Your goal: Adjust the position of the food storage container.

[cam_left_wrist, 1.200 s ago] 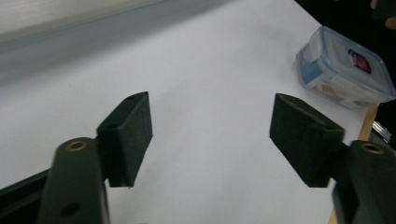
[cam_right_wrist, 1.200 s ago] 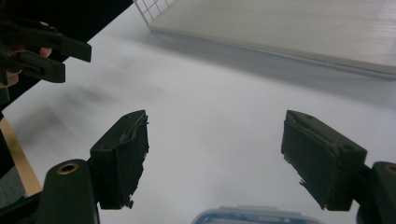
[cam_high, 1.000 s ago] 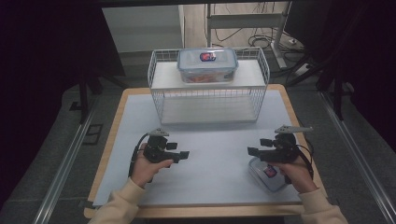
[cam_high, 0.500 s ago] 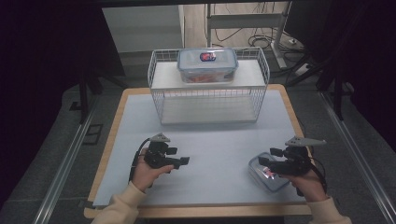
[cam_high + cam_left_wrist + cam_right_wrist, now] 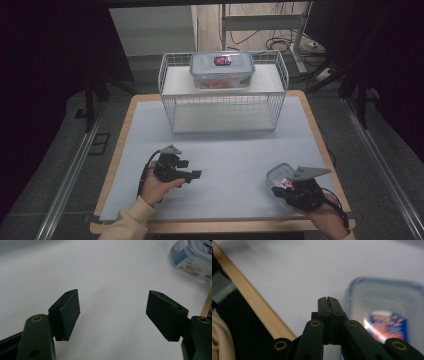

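A clear lidded container [image 5: 278,174] with a red and blue label lies on the grey mat near the right front corner; it also shows blurred in the right gripper view [image 5: 387,315]. My right gripper [image 5: 276,192] sits just in front of it. Its jaws have just been closing and now meet with nothing between them [image 5: 328,299], the container lying beside them. My left gripper [image 5: 193,170] rests at the front left, pointing right, jaws open and empty [image 5: 112,312]. The same container [image 5: 195,257] lies far off in the left gripper view.
A white wire basket [image 5: 170,107] stands at the back of the table, with a second lidded container [image 5: 222,67] on its upper shelf. The wooden table edge [image 5: 254,300] runs close beside my right gripper. Bare mat [image 5: 225,150] lies between the grippers and the basket.
My right hand has drawn back toward the near right corner of the table and its jaws have closed on nothing. The left hand has stayed in place.
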### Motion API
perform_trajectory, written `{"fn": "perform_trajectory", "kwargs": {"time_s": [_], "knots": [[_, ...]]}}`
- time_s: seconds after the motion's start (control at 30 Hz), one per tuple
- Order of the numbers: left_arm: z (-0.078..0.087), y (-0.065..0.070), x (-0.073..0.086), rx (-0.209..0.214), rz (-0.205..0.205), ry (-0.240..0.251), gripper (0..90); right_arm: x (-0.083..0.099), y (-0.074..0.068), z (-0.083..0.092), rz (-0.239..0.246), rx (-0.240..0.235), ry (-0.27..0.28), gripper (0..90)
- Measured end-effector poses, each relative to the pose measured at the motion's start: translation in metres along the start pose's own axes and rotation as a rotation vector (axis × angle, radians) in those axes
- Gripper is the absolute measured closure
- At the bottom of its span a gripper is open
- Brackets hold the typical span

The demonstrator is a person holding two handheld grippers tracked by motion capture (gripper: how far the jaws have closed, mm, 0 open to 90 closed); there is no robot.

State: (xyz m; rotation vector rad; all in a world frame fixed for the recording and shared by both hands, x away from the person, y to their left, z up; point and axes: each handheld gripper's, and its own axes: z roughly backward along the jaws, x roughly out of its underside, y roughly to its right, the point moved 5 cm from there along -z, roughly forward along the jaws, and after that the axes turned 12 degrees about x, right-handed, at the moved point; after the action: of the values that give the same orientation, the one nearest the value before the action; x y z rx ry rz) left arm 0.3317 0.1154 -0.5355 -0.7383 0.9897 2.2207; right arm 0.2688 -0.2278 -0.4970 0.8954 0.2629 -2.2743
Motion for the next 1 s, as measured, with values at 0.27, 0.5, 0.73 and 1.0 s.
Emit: {"fn": "perform_trajectory", "kwargs": {"time_s": [0.27,0.5,0.73,1.0], "knots": [[-0.001,0.000,0.000,-0.001,0.003,-0.005,28.0,0.033,-0.010,0.000,0.054,0.024,-0.085,89.8],[-0.002,-0.001,0.001,-0.003,0.007,-0.009,28.2,0.045,0.009,0.002,0.021,0.065,-0.107,89.9],[-0.003,-0.002,0.001,-0.004,0.011,-0.011,28.3,0.051,0.028,0.003,-0.012,0.114,-0.112,89.9],[-0.003,-0.002,0.001,0.000,0.020,-0.004,28.3,0.056,0.048,0.003,-0.047,0.164,-0.103,89.8]]}}
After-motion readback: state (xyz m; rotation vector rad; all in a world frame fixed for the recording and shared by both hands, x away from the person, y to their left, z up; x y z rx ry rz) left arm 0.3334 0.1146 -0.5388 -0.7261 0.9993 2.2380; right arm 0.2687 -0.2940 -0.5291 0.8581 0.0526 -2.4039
